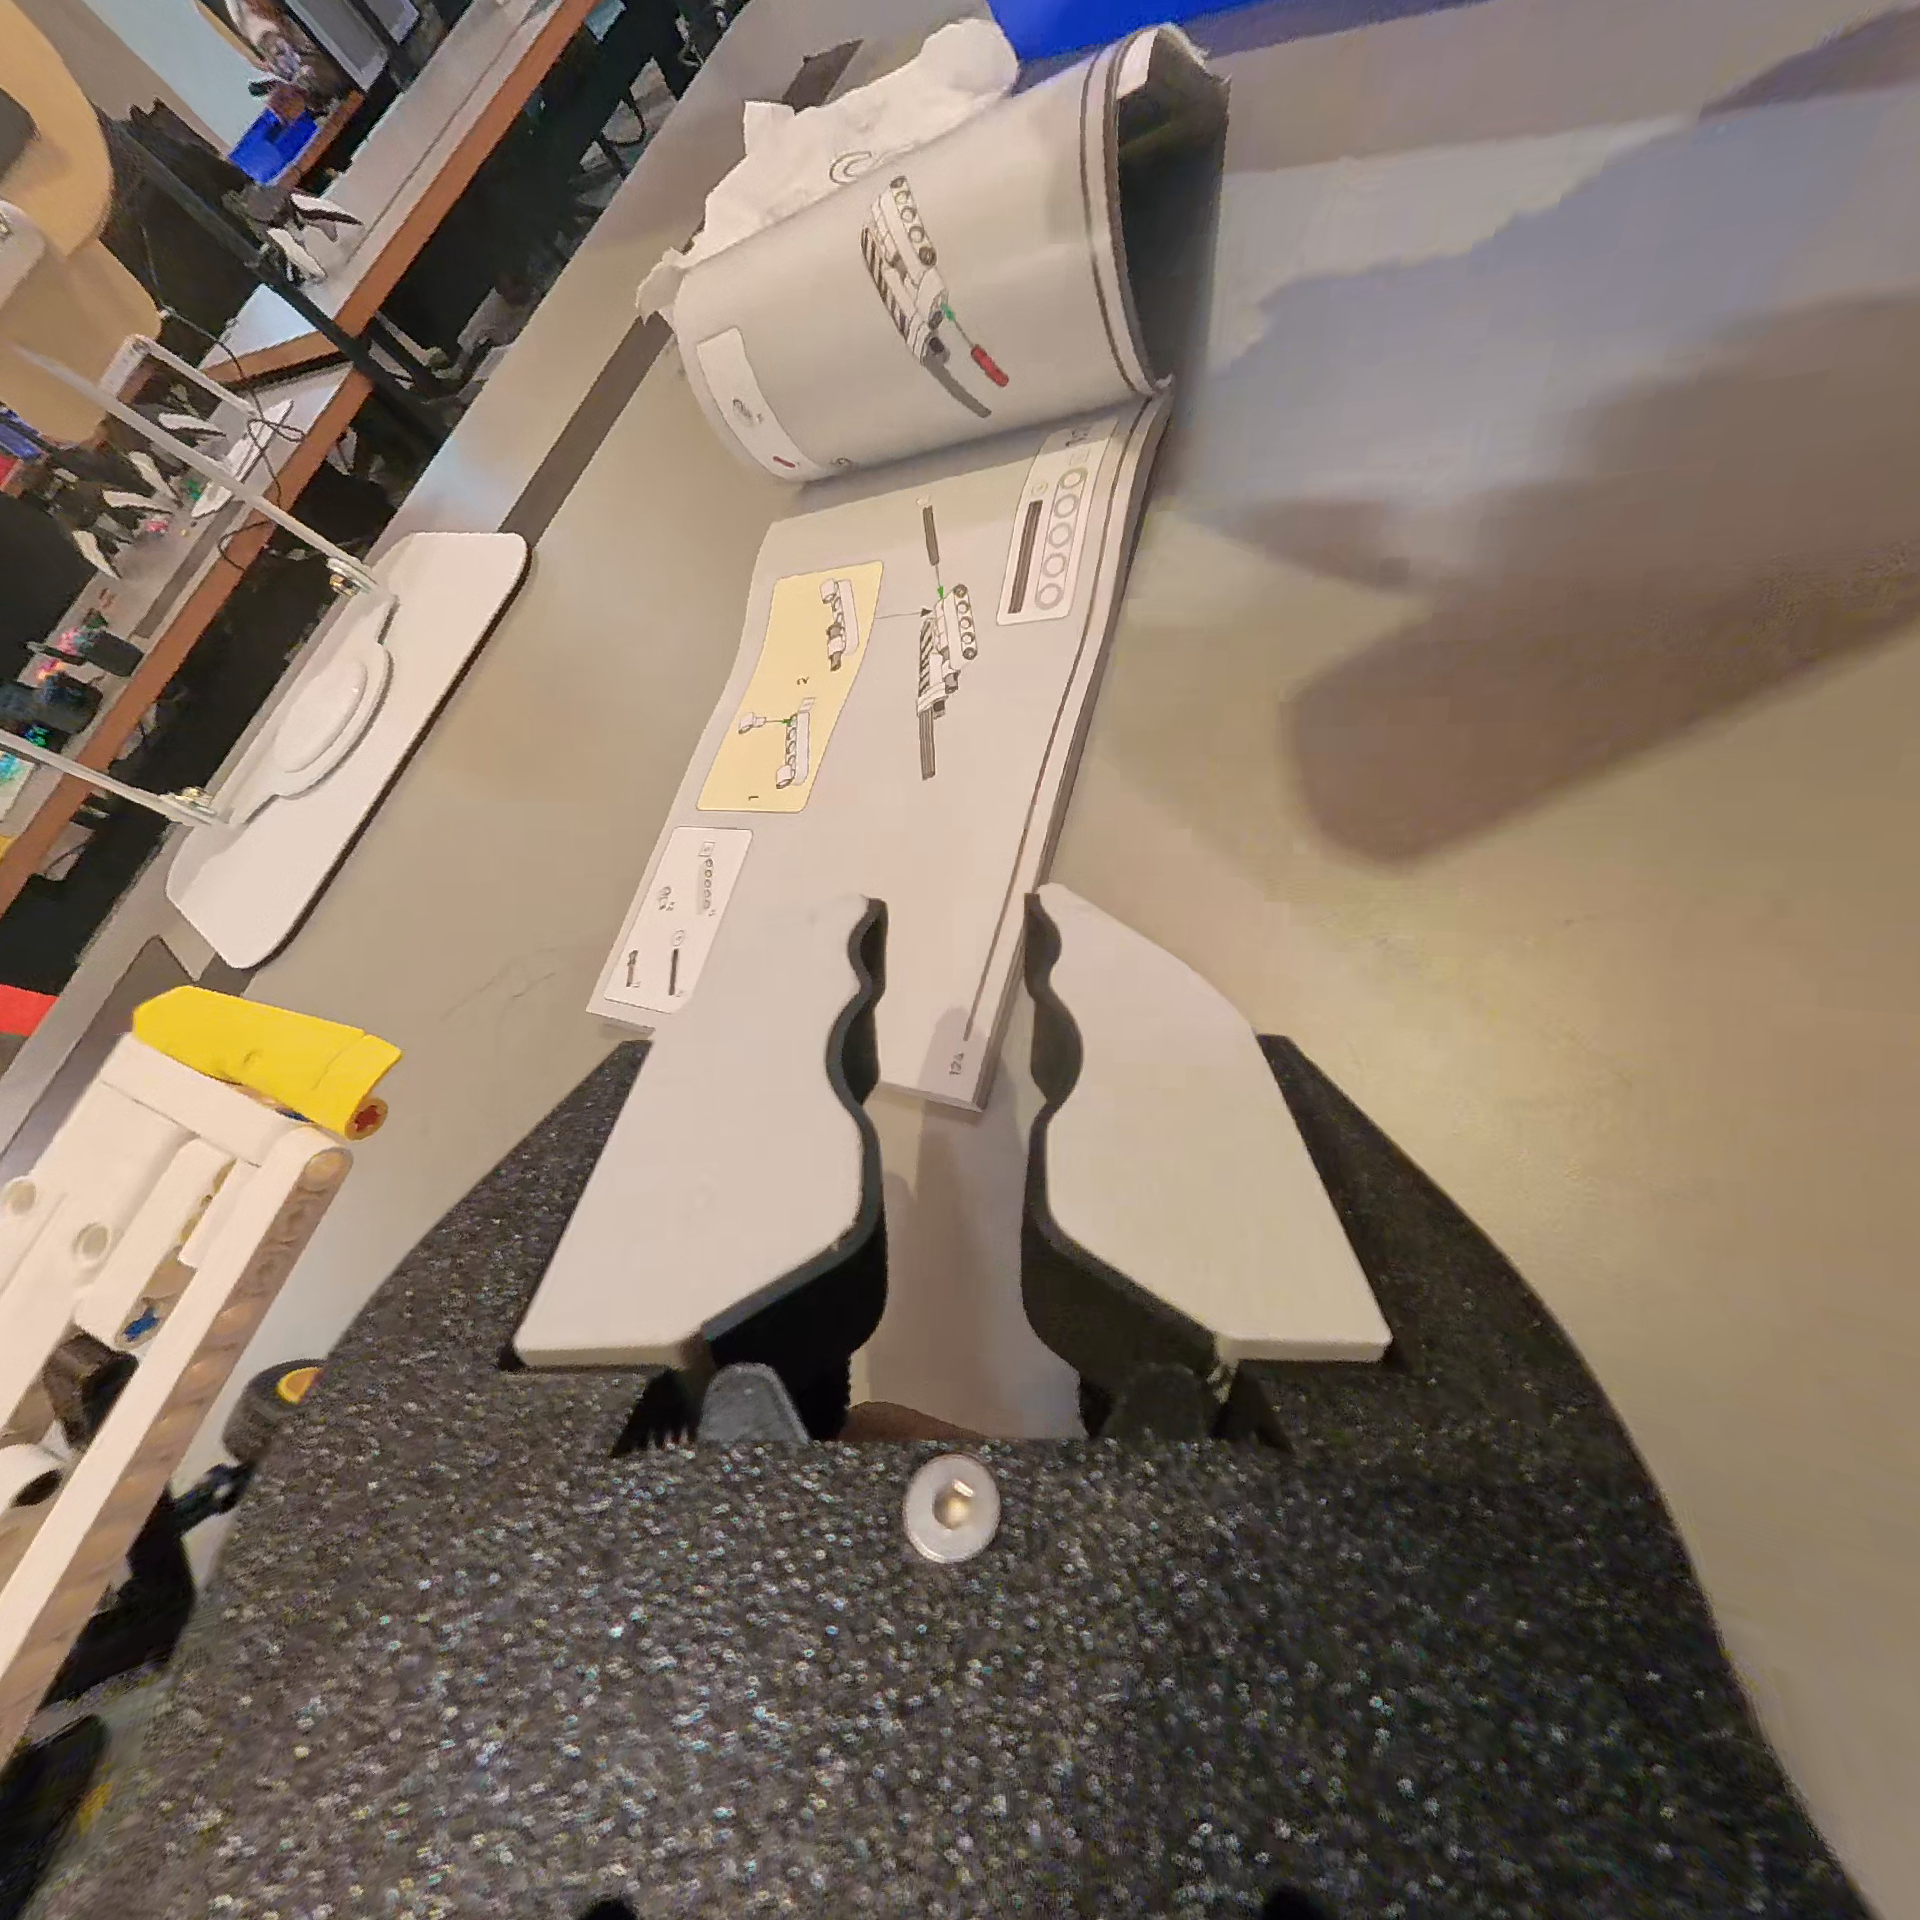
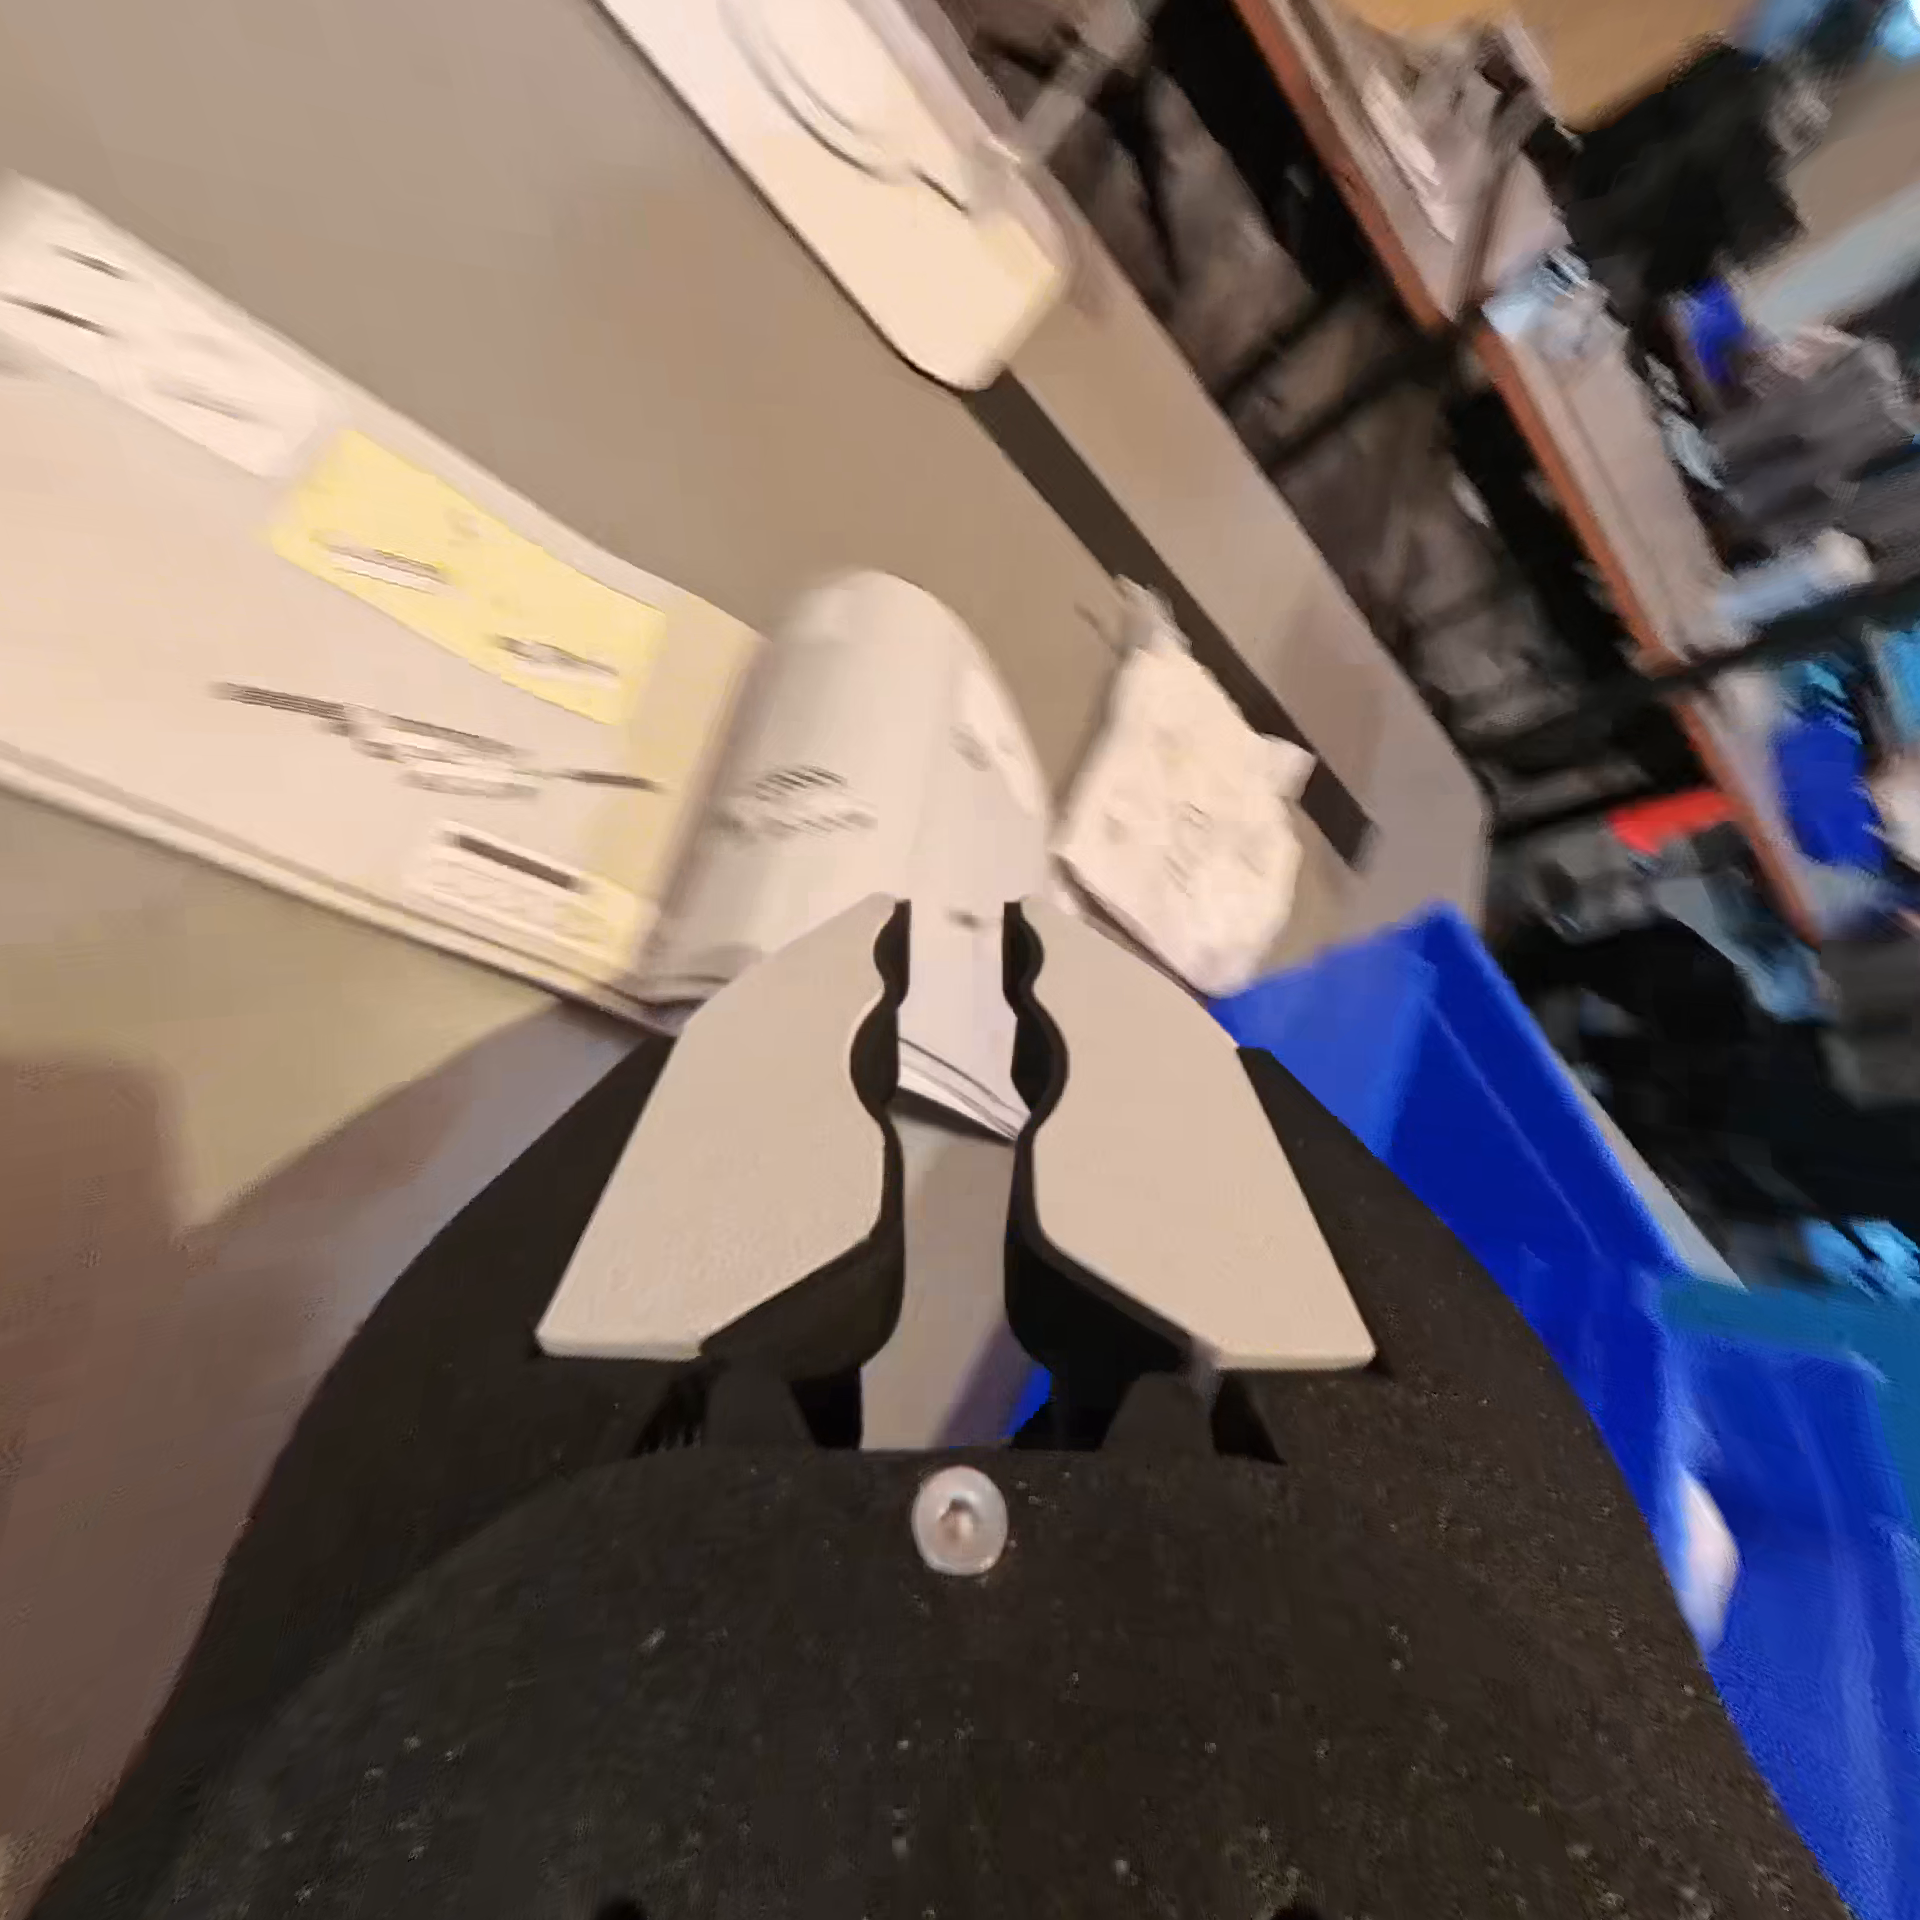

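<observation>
An open instruction booklet [image 1: 914, 727] is seen lying on a grey surface [image 1: 1507, 1143], its near pages flat and its far pages [image 1: 914, 281] curled up into a roll. In the left wrist view, the left gripper [image 1: 954, 997] is shown with its fingers [image 1: 769, 1091] parted; the near corner of the booklet lies between them, one finger standing over the flat page and the other just beside the page edge, and a gap is visible between each dark inner face and the paper, so nothing is clamped. A crumpled white tissue [image 1: 831, 125] is seen beyond the curled pages, a white rounded tray [image 1: 343, 727] to the left on the same surface, and a white and yellow brick-built model [image 1: 208, 1143] at the lower left edge. In the right wrist view, which is blurred by motion, the right gripper [image 2: 954, 997] is shown with its fingers [image 2: 769, 1122] slightly apart, and the raised, curled pages [image 2: 894, 748] of the booklet [image 2: 364, 644] are seen in the gap between the fingertips; whether the fingers press on the paper cannot be told through the blur. The crumpled tissue [image 2: 1184, 821] lies just to the right of these pages, a blue bin [image 2: 1538, 1143] is seen at the right, and the white tray [image 2: 894, 187] lies farther off.
</observation>
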### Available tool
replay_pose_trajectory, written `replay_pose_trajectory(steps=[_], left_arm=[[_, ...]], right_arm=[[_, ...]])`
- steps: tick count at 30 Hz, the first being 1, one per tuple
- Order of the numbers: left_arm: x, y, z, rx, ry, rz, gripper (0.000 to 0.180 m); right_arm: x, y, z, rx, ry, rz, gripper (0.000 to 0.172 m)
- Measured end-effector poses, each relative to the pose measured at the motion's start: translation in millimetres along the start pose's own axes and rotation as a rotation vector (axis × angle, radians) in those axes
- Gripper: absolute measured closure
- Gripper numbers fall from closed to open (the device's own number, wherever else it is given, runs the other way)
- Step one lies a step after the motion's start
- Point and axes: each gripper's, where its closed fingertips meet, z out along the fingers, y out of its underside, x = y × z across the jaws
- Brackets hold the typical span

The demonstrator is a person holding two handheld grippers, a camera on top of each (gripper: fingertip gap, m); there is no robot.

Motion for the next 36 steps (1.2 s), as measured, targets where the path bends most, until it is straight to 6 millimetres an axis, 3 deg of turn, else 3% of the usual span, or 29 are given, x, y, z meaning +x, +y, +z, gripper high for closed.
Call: replay_pose_trajectory(steps=[3,5,8,13,16,19,24,28,32,36], left_arm=[[0.7,-4.6,-0.5,0.029,0.015,-0.050,0.153],[-1.7,-8.5,-1.6,0.058,0.014,-0.086,0.149],[-9.7,-9.4,-3.1,0.083,-0.008,-0.136,0.139],[-22.5,-7.2,-2.5,0.097,-0.036,-0.201,0.127],[-24.0,-3.5,-0.9,0.079,-0.041,-0.195,0.125],[-24.4,1.9,-1.1,0.053,-0.036,-0.182,0.125],[-31.6,1.5,-3.9,0.067,-0.035,-0.211,0.125],[-30.6,-1.1,-5.3,0.095,-0.006,-0.255,0.126],[-32.7,-8.6,-10.2,0.163,-0.012,-0.271,0.130],[-35.7,-30.6,-18.5,0.326,0.012,-0.321,0.131]], right_arm=[[-33.5,-4.4,16.2,0.042,-0.131,0.004,0.154],[-35.8,6.0,30.5,0.008,-0.123,0.001,0.154],[-23.0,30.9,44.3,-0.082,-0.045,0.001,0.154],[-9.6,45.7,42.4,-0.117,-0.011,0.053,0.154],[-4.1,38.6,33.1,-0.077,0.010,0.046,0.154],[-10.4,19.1,21.6,0.022,-0.010,-0.010,0.154],[-47.1,-16.6,14.9,0.152,-0.120,-0.156,0.152],[-89.0,-40.4,18.8,0.222,-0.299,-0.240,0.146],[-134.9,-29.8,26.7,0.203,-0.474,-0.454,0.132],[-155.2,-15.8,33.8,0.199,-0.537,-0.580,0.126]])
